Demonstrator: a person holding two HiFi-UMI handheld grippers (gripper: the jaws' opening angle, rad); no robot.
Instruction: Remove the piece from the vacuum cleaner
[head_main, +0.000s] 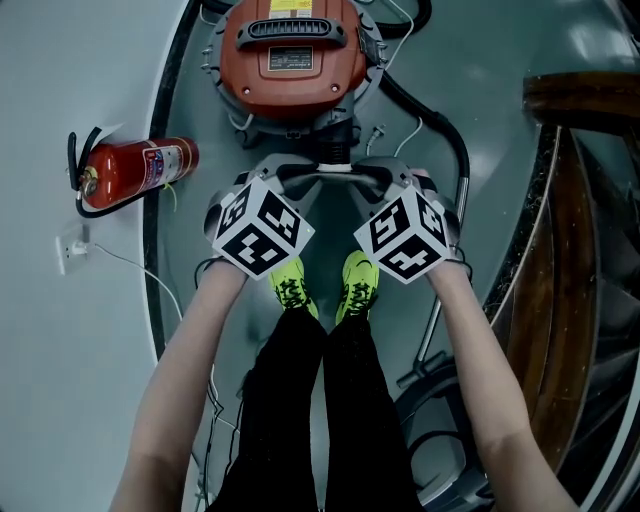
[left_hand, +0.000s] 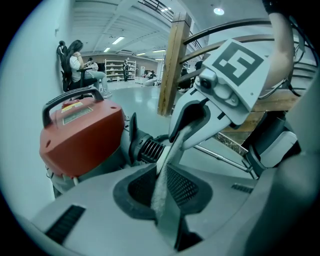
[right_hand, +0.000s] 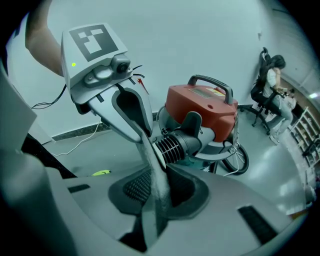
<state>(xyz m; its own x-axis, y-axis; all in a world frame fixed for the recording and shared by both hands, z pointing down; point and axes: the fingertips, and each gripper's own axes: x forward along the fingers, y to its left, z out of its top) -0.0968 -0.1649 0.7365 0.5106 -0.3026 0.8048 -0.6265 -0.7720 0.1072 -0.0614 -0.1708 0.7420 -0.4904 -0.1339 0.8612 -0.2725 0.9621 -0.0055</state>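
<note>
The red vacuum cleaner (head_main: 290, 55) stands on the floor ahead, also seen in the left gripper view (left_hand: 80, 135) and the right gripper view (right_hand: 200, 107). A black ribbed cuff (left_hand: 148, 149) (right_hand: 172, 145) sticks out of its front and ends in a small white piece (head_main: 336, 168) (left_hand: 163, 159) (right_hand: 159, 159). My left gripper (head_main: 318, 175) (left_hand: 162, 200) and my right gripper (head_main: 352, 175) (right_hand: 155, 200) meet tip to tip at that piece. Both pairs of jaws are drawn narrow around it. Exact pad contact is hidden.
A red fire extinguisher (head_main: 135, 170) lies left of the vacuum, near a wall socket with a cable (head_main: 72, 247). The black hose (head_main: 440, 130) curves right toward a metal tube (head_main: 435, 320). Yellow shoes (head_main: 290, 280) stand below the grippers. A wooden stair rail (head_main: 570, 250) is at the right.
</note>
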